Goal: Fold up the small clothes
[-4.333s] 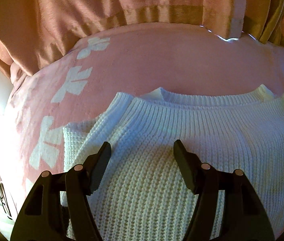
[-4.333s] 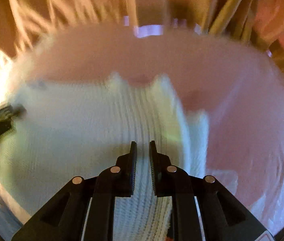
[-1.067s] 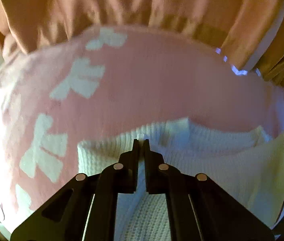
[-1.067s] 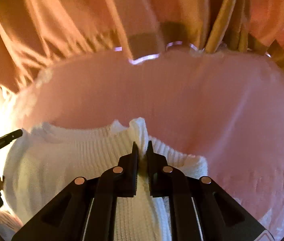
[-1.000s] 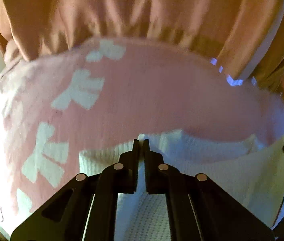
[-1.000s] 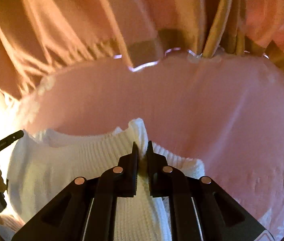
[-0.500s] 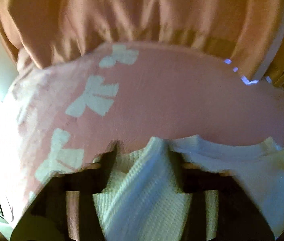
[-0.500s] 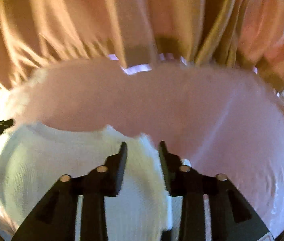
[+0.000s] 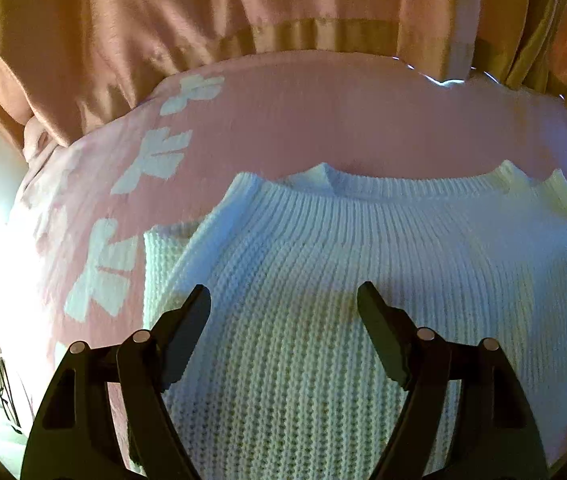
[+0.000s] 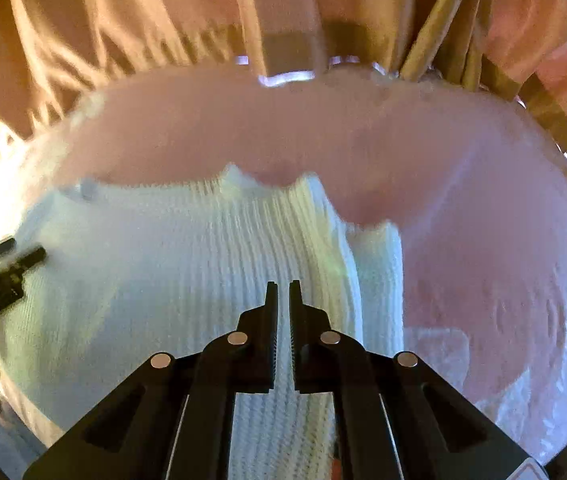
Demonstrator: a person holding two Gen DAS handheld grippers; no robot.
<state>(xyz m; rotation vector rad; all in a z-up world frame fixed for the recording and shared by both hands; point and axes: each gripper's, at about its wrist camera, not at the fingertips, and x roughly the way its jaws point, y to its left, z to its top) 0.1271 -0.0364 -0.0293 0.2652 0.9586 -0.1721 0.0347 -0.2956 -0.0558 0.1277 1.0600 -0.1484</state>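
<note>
Knitwear is filling the lower middle of both views: a white ribbed sweater [image 9: 323, 280] is lying flat on a pink blanket [image 9: 323, 132], its ribbed collar running across the centre of the left wrist frame. White bow shapes [image 9: 155, 156] are marking the blanket along the left side of that frame, and a peach curtain [image 9: 203, 12] is hanging across the top. The left gripper [image 9: 283, 300] is hovering over the knit with its jaws spread wide and opening, nothing clamped between them. In the right wrist frame, slightly blurred, the right gripper [image 10: 282, 292] is sitting at the bottom centre with its jaws drawn together to a thin slit and empty, the sweater's folded edge lying just to the right of its tips. The left gripper's dark tips are showing at that frame's left edge, over the sweater's border.
</note>
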